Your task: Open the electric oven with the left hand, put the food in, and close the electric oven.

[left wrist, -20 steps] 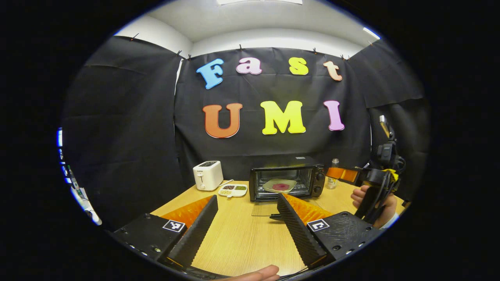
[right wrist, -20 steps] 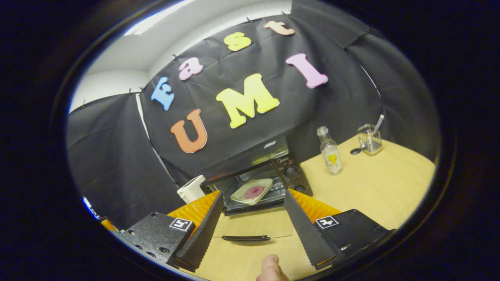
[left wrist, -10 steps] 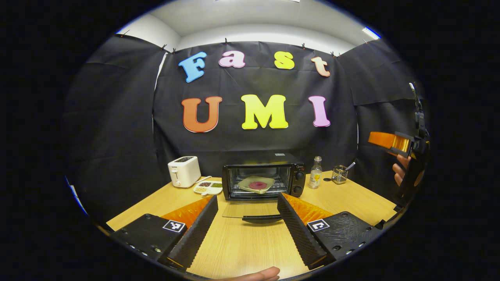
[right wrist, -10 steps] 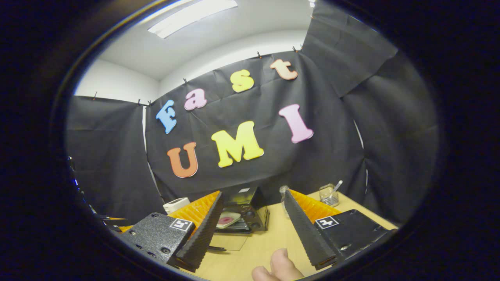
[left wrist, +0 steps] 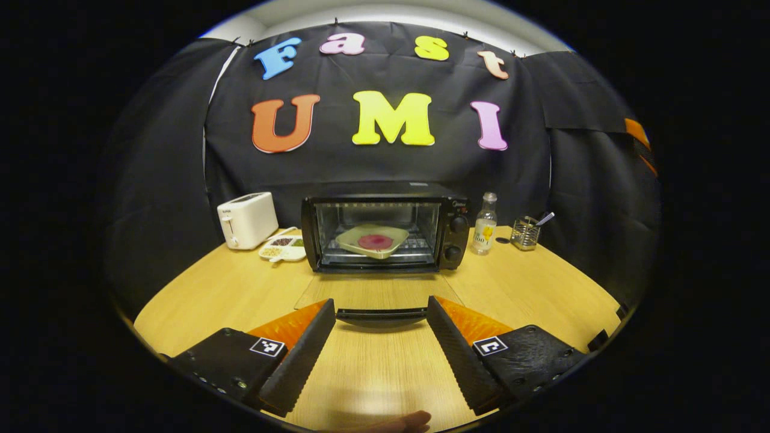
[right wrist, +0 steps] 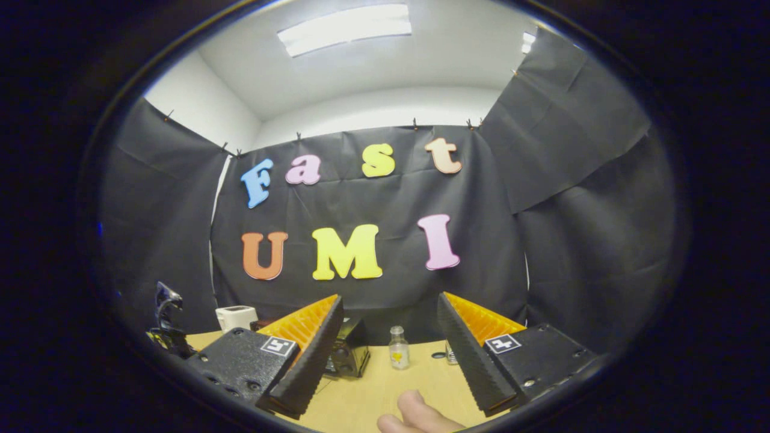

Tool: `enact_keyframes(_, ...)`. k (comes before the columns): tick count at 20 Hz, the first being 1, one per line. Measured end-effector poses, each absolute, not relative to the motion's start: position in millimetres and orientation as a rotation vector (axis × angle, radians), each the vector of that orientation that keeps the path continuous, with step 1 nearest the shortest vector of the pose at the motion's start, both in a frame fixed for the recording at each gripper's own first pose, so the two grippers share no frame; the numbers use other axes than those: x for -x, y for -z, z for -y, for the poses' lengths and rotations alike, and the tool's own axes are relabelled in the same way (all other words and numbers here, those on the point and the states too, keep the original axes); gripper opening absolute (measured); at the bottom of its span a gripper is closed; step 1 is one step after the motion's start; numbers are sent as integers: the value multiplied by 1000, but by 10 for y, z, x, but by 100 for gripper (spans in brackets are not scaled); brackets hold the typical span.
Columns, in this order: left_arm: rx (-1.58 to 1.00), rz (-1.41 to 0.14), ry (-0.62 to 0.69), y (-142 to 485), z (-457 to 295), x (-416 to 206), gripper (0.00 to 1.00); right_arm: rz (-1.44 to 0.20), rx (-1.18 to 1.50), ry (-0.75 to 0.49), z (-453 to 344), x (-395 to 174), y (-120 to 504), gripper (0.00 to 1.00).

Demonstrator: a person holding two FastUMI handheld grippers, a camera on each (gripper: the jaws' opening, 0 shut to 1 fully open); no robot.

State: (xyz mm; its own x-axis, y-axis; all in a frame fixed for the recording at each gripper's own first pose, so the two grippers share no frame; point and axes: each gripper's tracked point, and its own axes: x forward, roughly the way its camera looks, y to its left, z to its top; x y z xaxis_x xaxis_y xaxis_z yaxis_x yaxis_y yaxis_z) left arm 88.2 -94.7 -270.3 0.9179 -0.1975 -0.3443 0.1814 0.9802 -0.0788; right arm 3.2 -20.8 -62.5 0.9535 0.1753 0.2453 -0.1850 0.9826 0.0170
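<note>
Two steps judged done: black electric oven (left wrist: 385,231) at frame centre stands open, glass door (left wrist: 378,293) flat on wooden worktop (left wrist: 529,282), pale square plate with red food (left wrist: 373,239) on the rack inside. Closing remains. Left gripper (left wrist: 381,352) low centre, jaws wide, empty, straddling black door handle (left wrist: 381,314). Next: catch handle, swing up. Right gripper (right wrist: 388,355) raised, jaws wide, empty.

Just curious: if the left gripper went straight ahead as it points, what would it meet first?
Probably the open oven door's handle, lying flat just ahead of the open left gripper; depth is uncertain.
</note>
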Motion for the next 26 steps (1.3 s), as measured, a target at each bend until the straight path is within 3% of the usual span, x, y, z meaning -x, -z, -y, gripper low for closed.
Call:
enact_keyframes(6, 17, -521, 223, 3353, 1114, -1205, 98, 207, -52, -178, 272, -272, 702, 94)
enact_keyframes(7, 16, -534, 228, 3421, 1134, -1244, 98, 197, -61, -172, 317, -340, 737, 99)
enact_keyframes(8, 12, -546, 230, 3476, 1140, -1280, 98, 186, -67, -166, 357, -382, 776, 94)
enact_keyframes(11, 0, -575, 222, 3618, 1139, -1388, 98, 154, -73, -166, 370, -516, 892, 94)
enact_keyframes(24, -31, -668, 214, 3667, 1152, -1460, 97, 88, -63, -184, 340, -765, 1045, 94)
enact_keyframes(26, -30, -663, 212, 3628, 1154, -1463, 97, 86, -64, -180, 340, -753, 1037, 99)
